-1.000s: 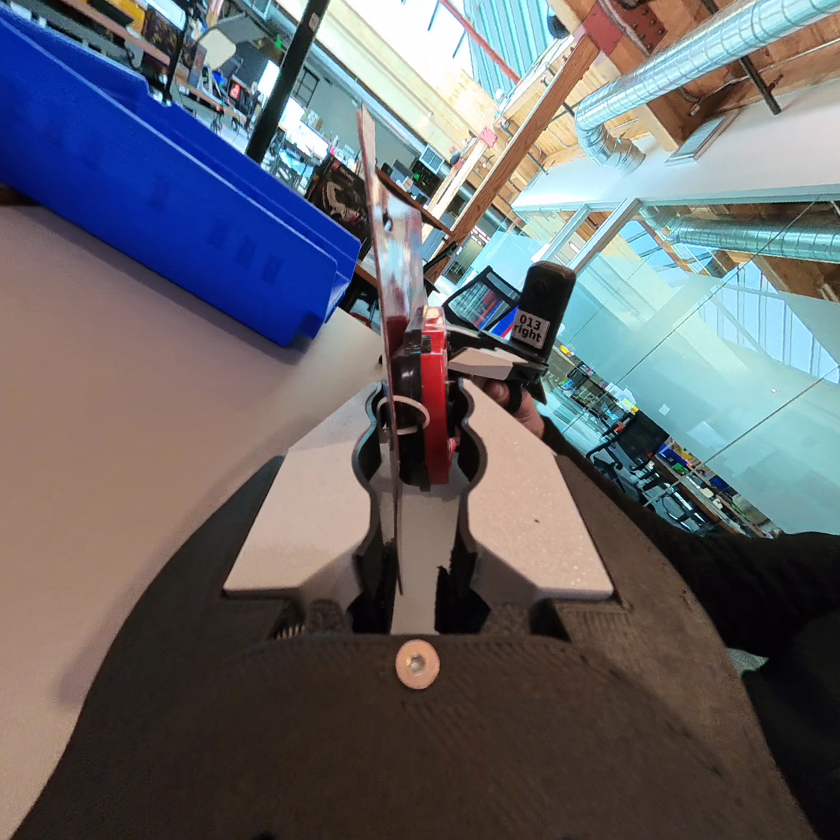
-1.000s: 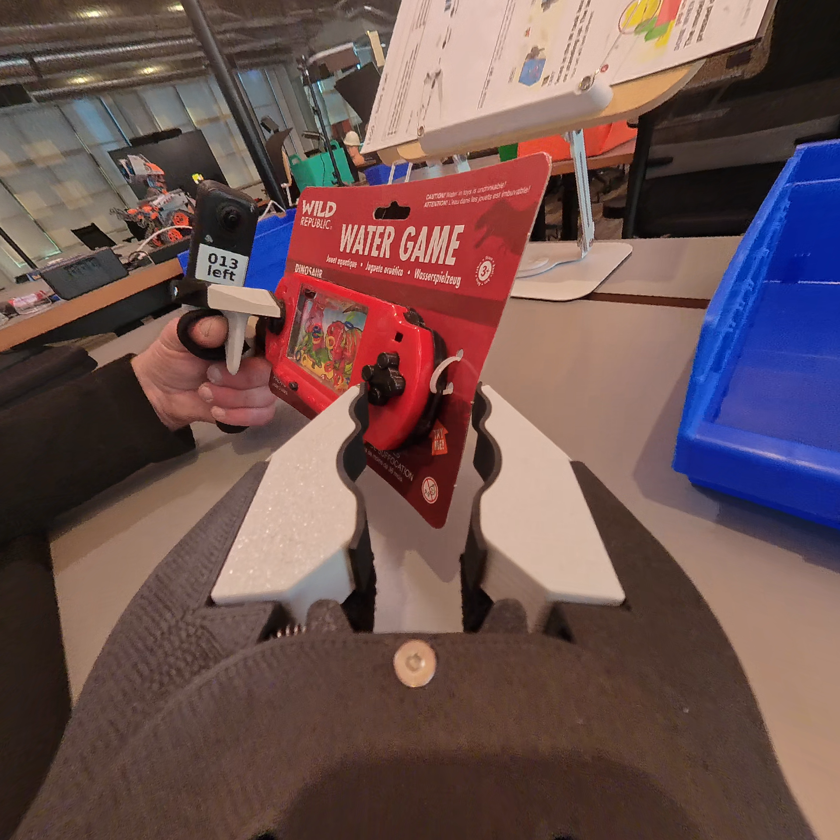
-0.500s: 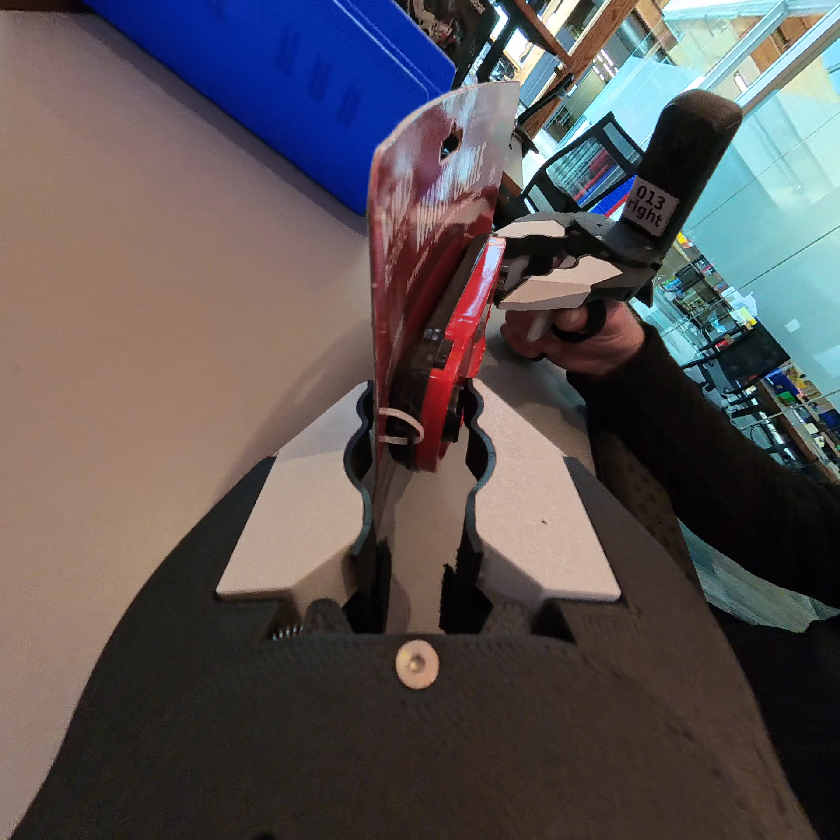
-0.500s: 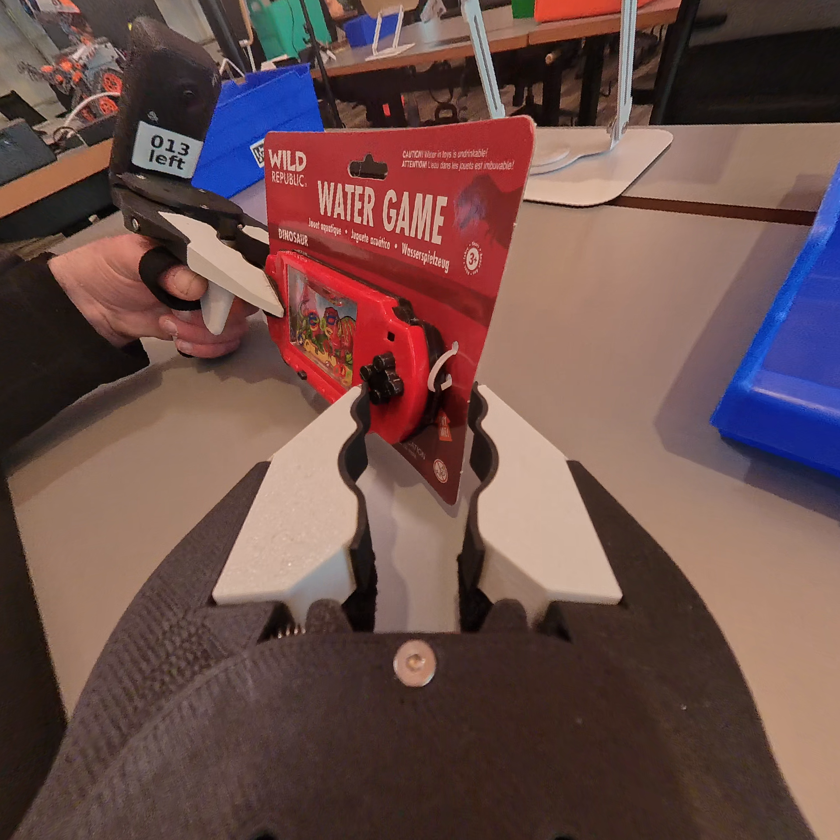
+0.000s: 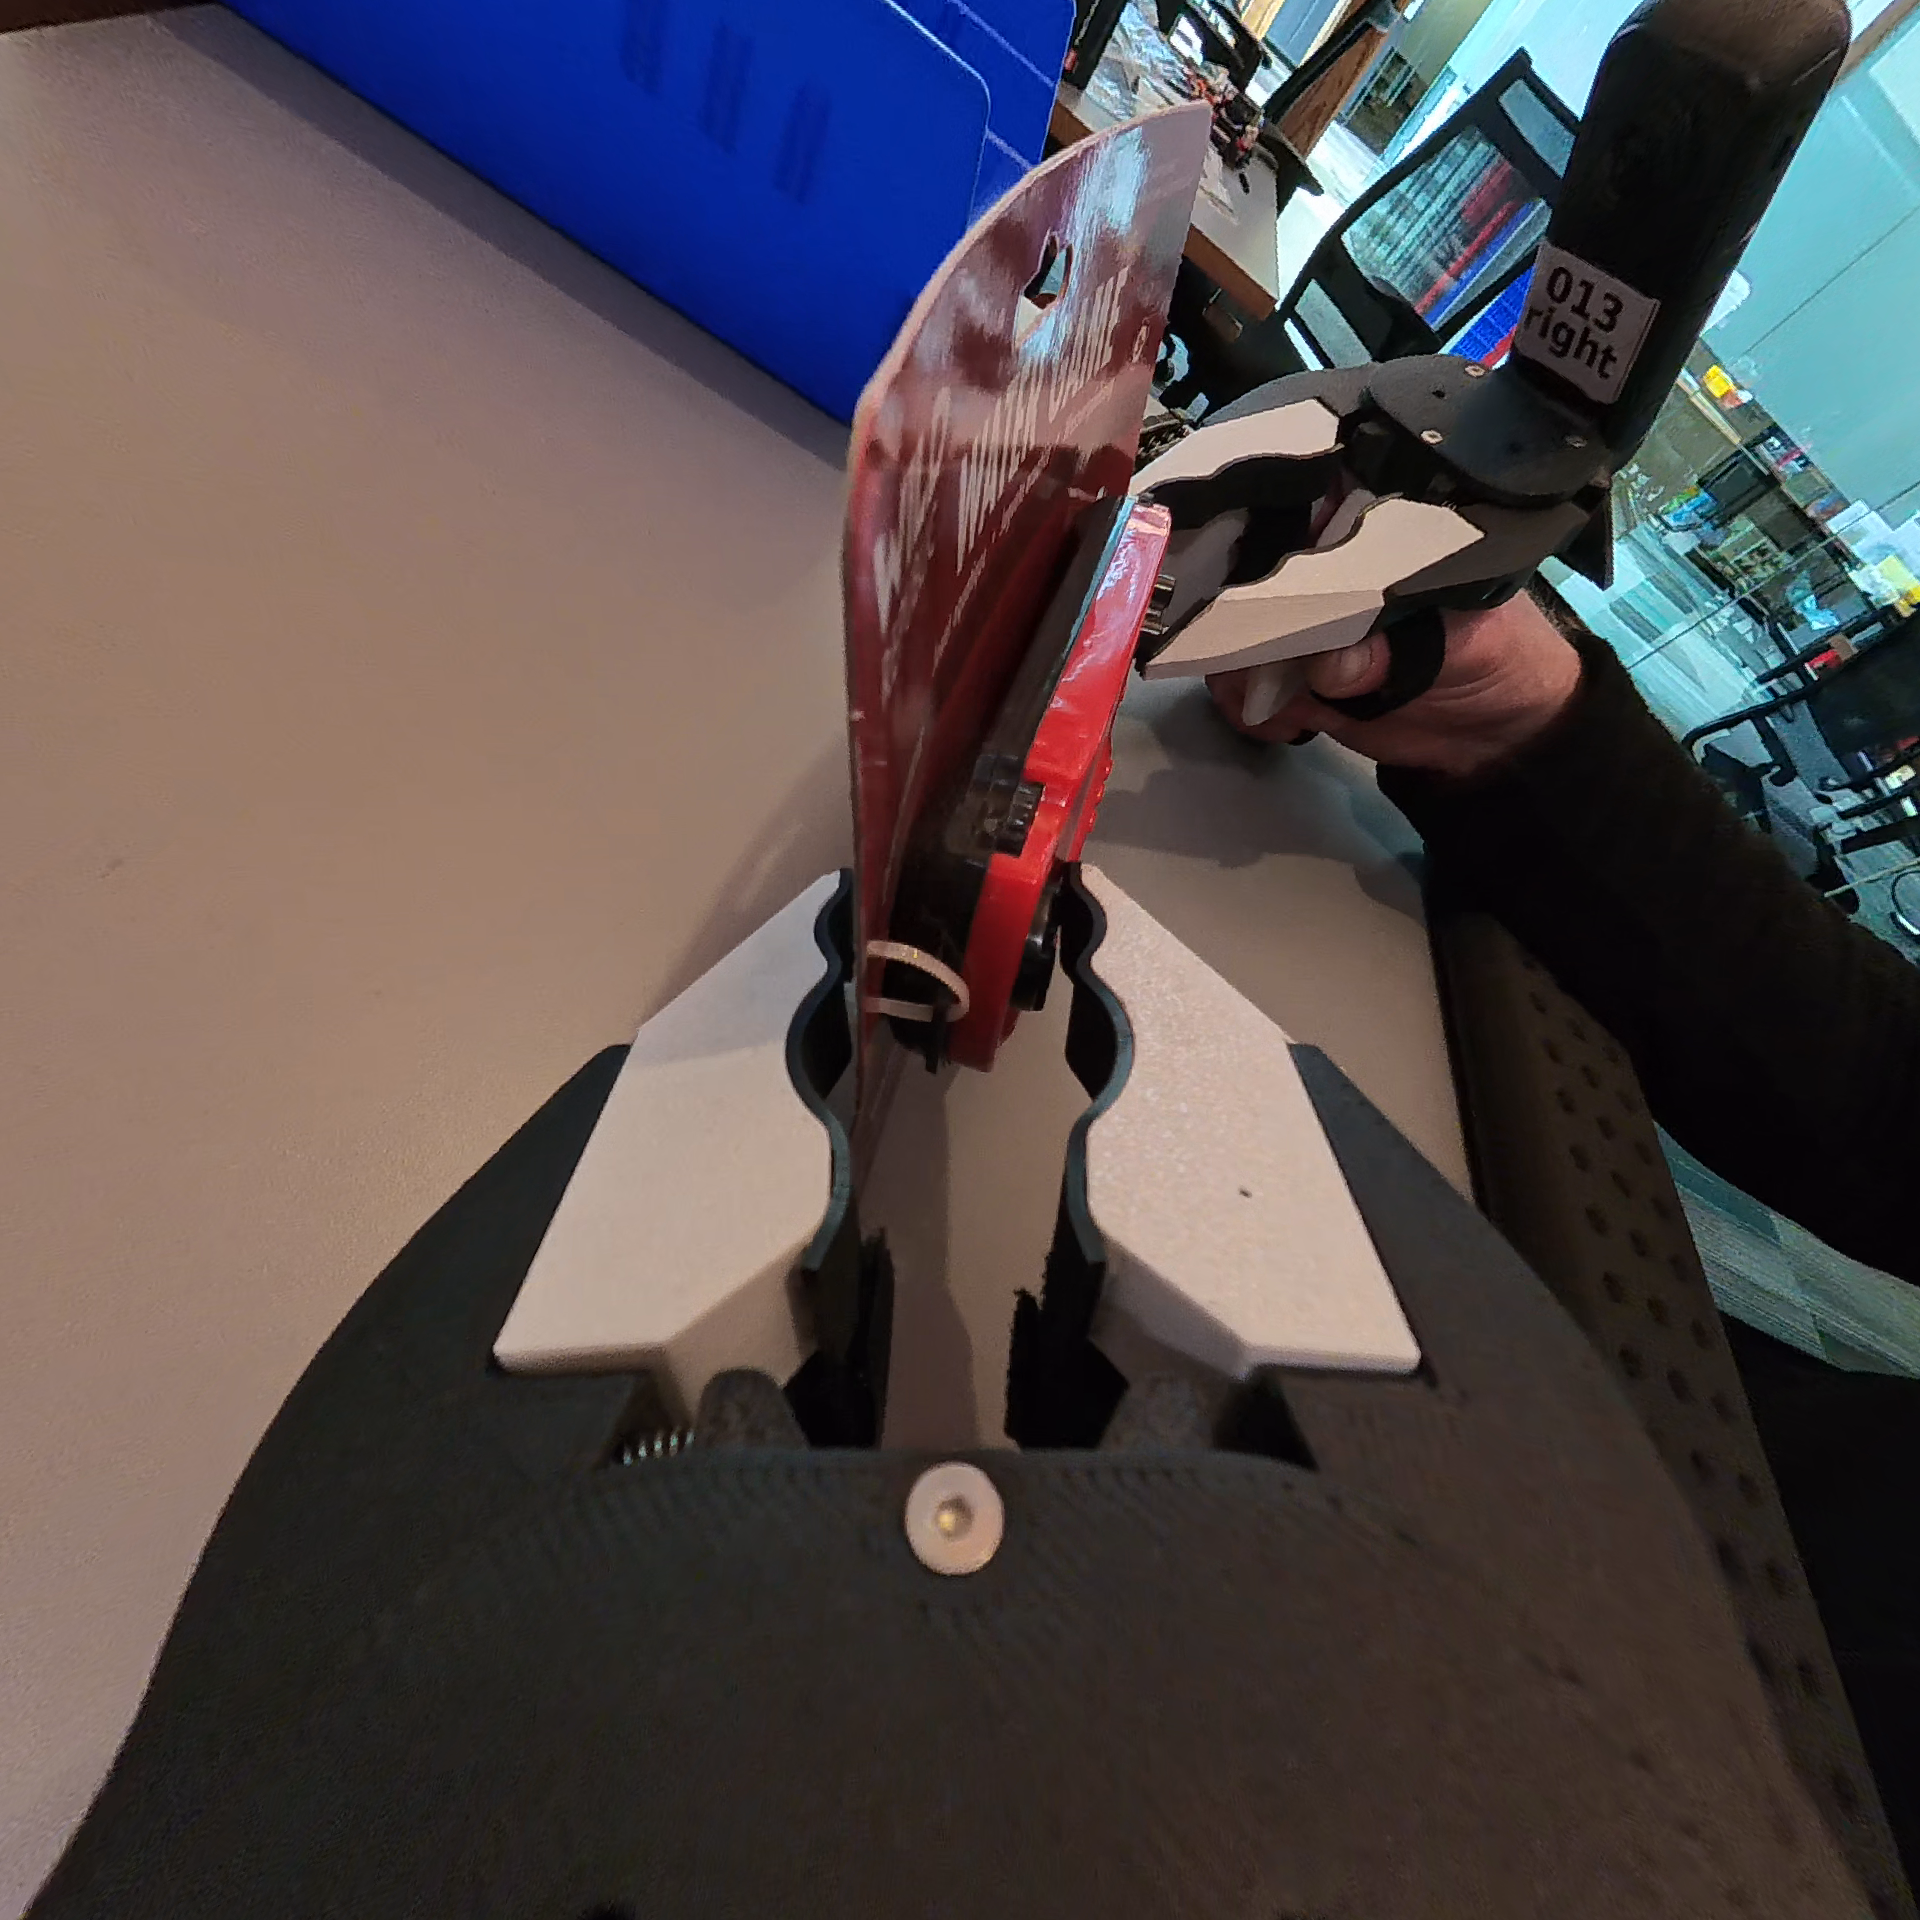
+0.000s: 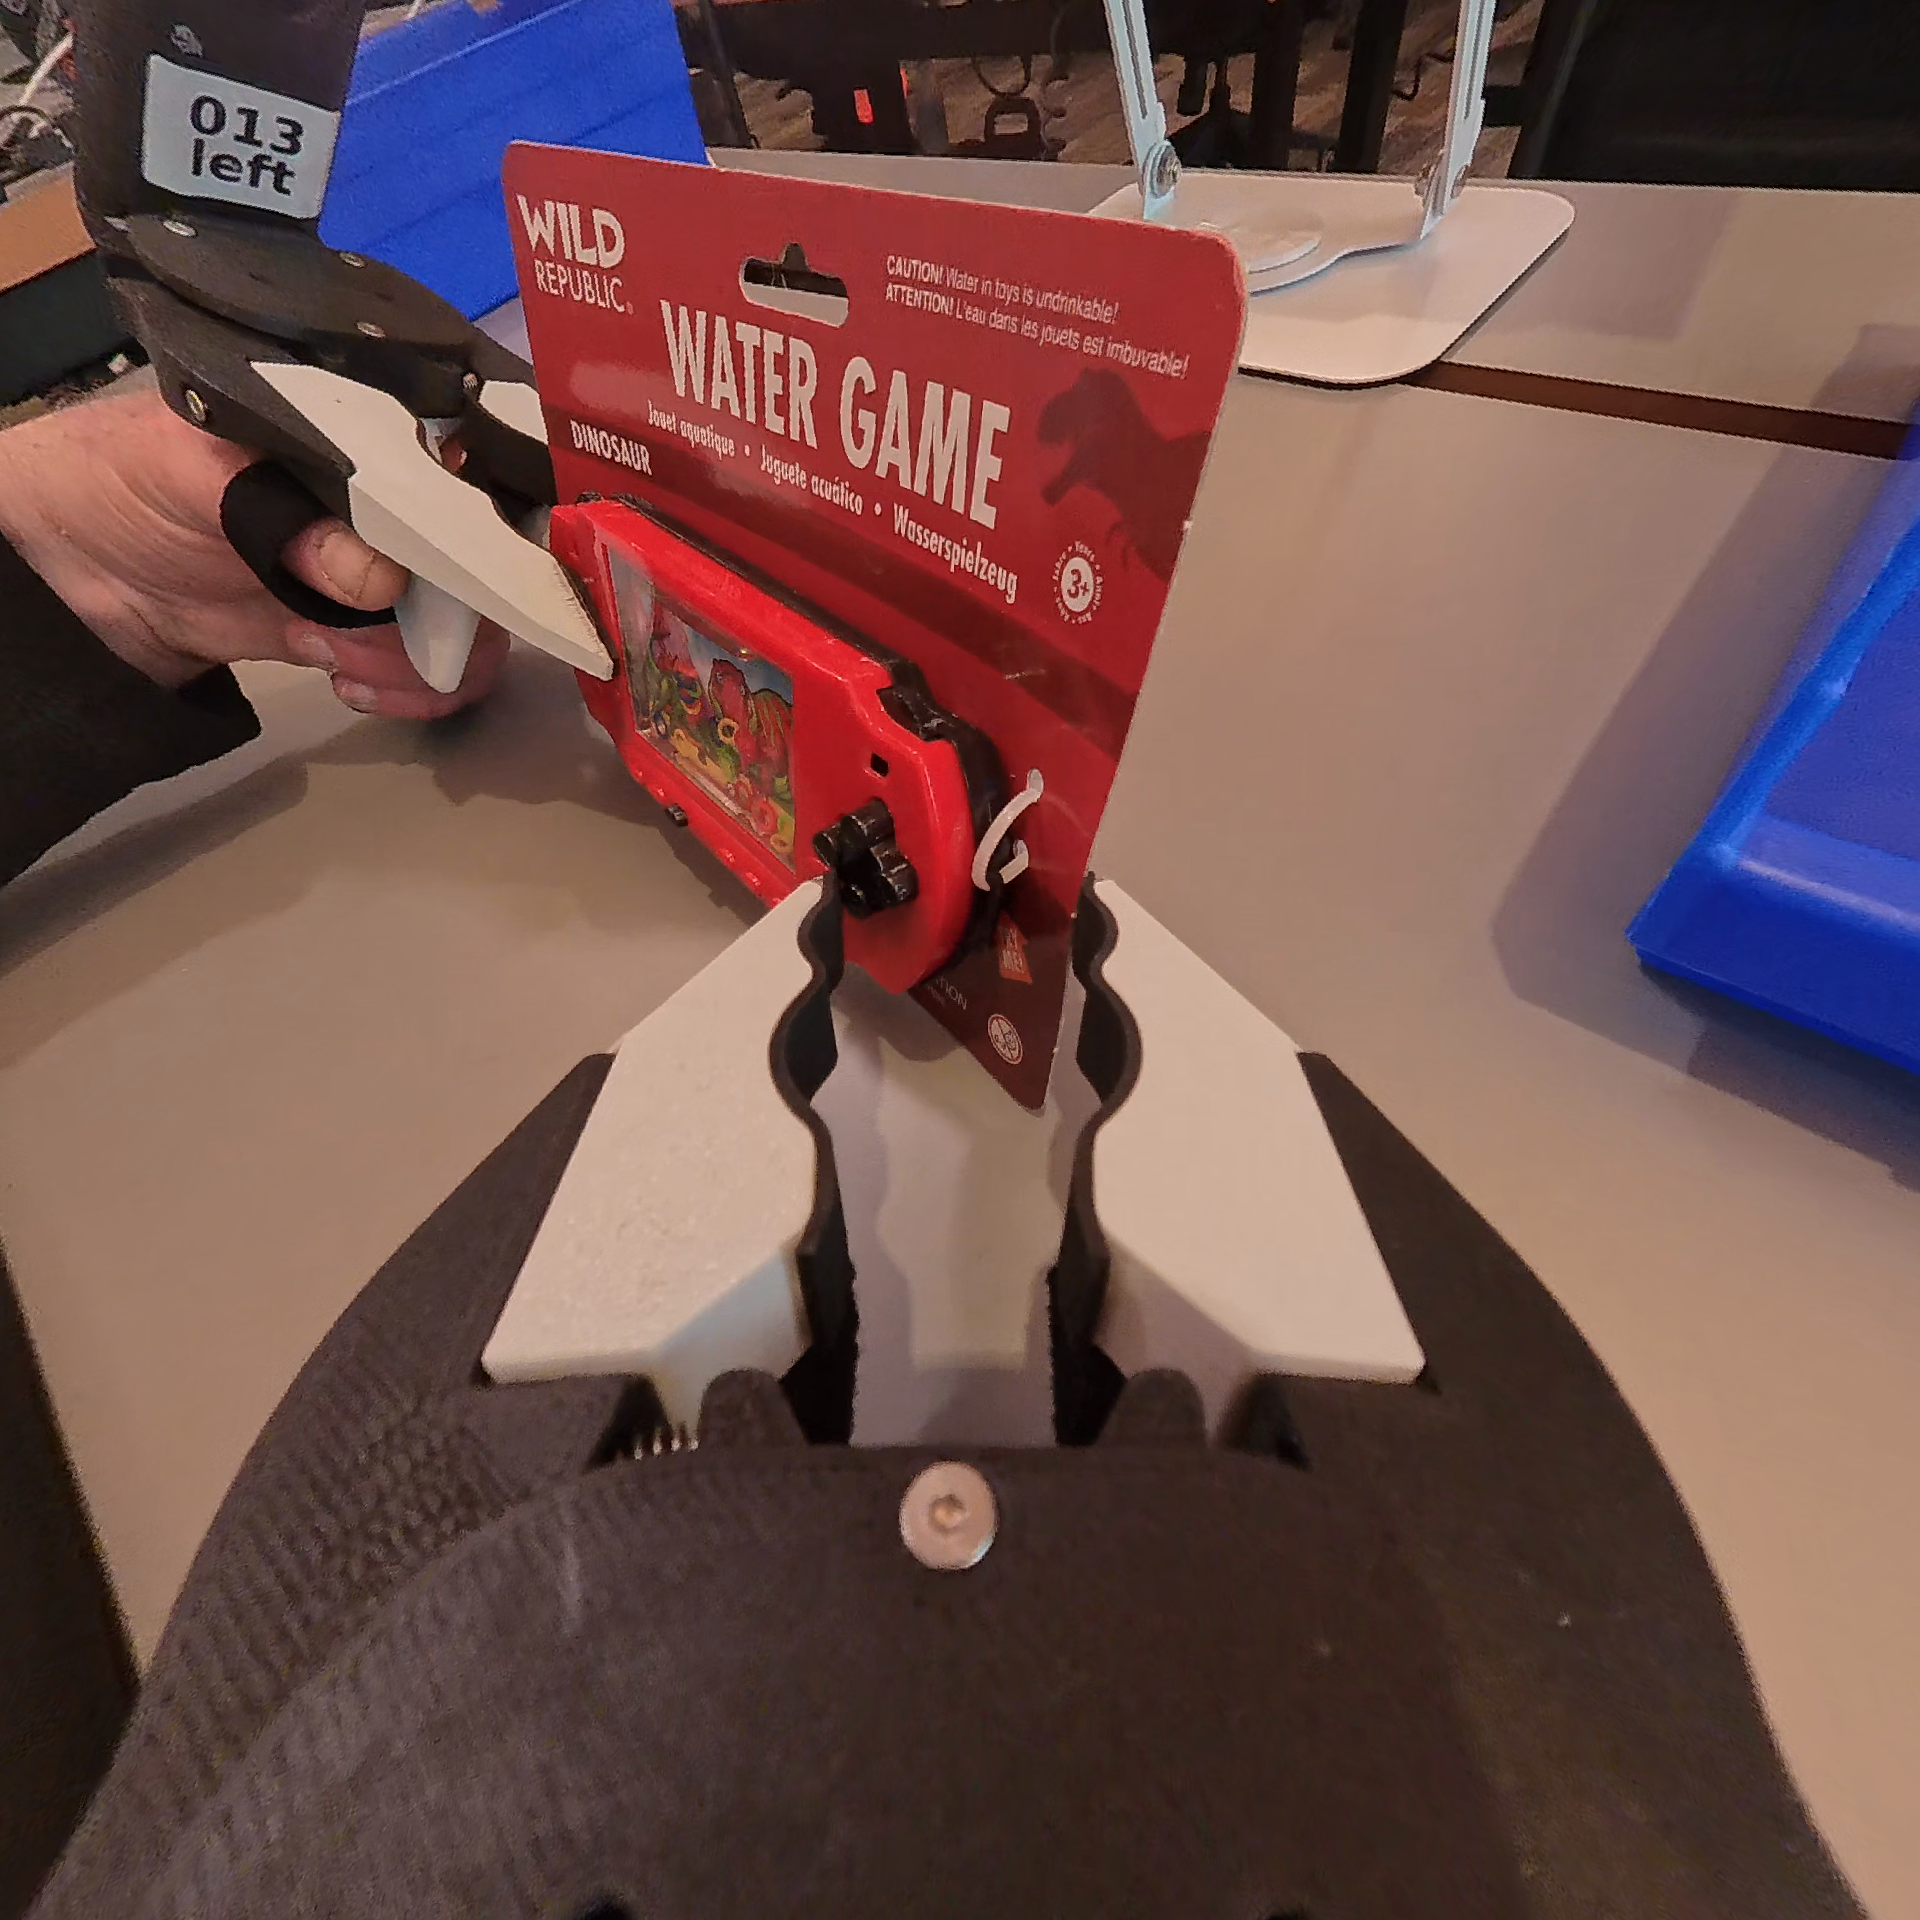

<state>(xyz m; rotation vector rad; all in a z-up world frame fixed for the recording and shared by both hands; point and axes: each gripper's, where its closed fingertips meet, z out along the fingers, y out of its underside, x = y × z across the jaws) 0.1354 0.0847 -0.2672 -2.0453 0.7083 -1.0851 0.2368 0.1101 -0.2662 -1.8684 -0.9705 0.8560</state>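
Two grippers meet on one toy. From the left wrist view, the left gripper (image 5: 951,997) has its white fingers closed on one end of a red handheld game (image 5: 1049,831) and the red backing card (image 5: 997,436) it is tied to, the card edge against one finger and the plastic body against the other. From the right wrist view, the right gripper (image 6: 951,935) clamps the opposite end: one fingertip sits by the black knob, the other behind the card, just past a white tie (image 6: 1006,831) that loops the game to the card. So the toy hangs between the two claws, card roughly upright and tilted a little, lifted off the grey table (image 6: 1403,727); whether its lowest corner touches the table I cannot tell.

Each gripper also shows in the other's camera, a bare hand (image 6: 135,540) around the left one's handle and a hand (image 5: 1455,707) in a dark sleeve around the right one's.

Counting outward: one game on one card, two ties seen (one at each end), one blue bin (image 6: 1829,790) to the right of the right gripper, well apart from the toy, and a pale stand base (image 6: 1382,270) with two thin uprights at the far side of the table. A second blue bin (image 6: 468,135) stands behind the left gripper.
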